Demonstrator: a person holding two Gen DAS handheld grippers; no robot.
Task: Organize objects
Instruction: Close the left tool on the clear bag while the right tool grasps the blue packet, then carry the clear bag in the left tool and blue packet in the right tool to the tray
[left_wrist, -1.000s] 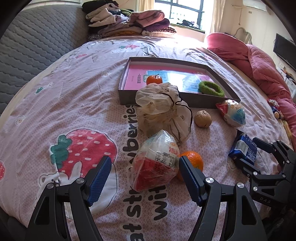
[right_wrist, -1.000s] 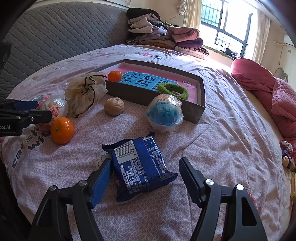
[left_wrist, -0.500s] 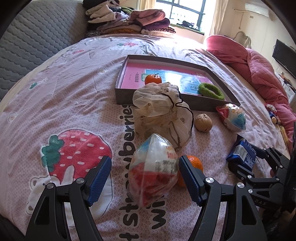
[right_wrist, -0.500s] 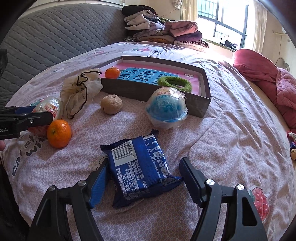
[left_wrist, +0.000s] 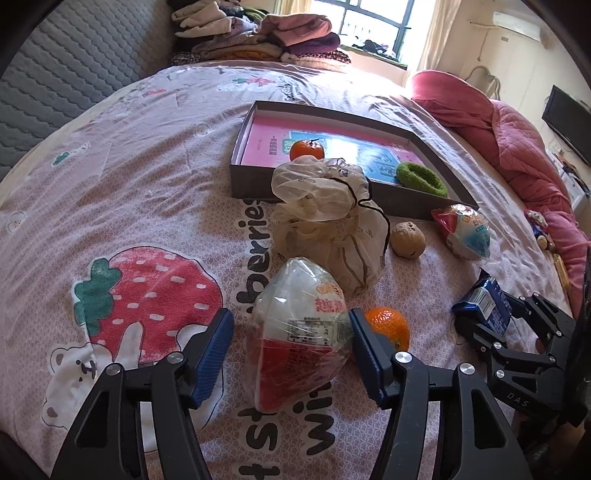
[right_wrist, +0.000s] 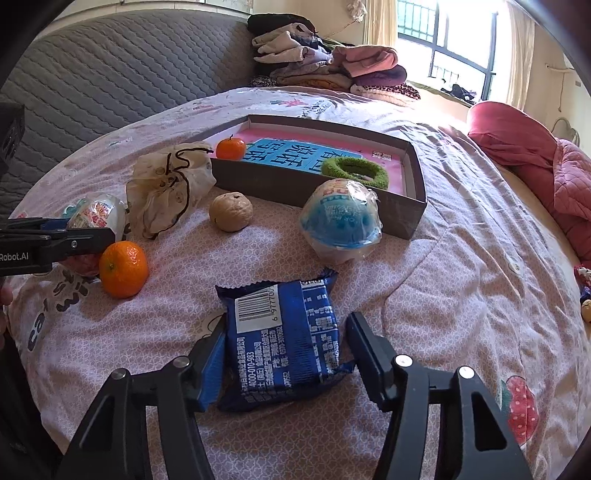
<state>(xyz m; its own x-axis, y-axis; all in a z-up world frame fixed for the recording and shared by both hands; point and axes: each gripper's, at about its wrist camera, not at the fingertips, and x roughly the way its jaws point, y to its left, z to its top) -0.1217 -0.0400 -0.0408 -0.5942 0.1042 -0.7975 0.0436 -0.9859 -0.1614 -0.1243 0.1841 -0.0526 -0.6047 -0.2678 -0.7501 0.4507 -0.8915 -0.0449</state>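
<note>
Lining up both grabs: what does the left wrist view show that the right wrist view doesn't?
Left only: the red-and-white wrapped egg between the left gripper fingers, which have been closing, and a strawberry print. Right only: the blue snack packet face with barcode between the right gripper, also closing. Both: box, loose tangerine, walnut, drawstring pouch.
</note>
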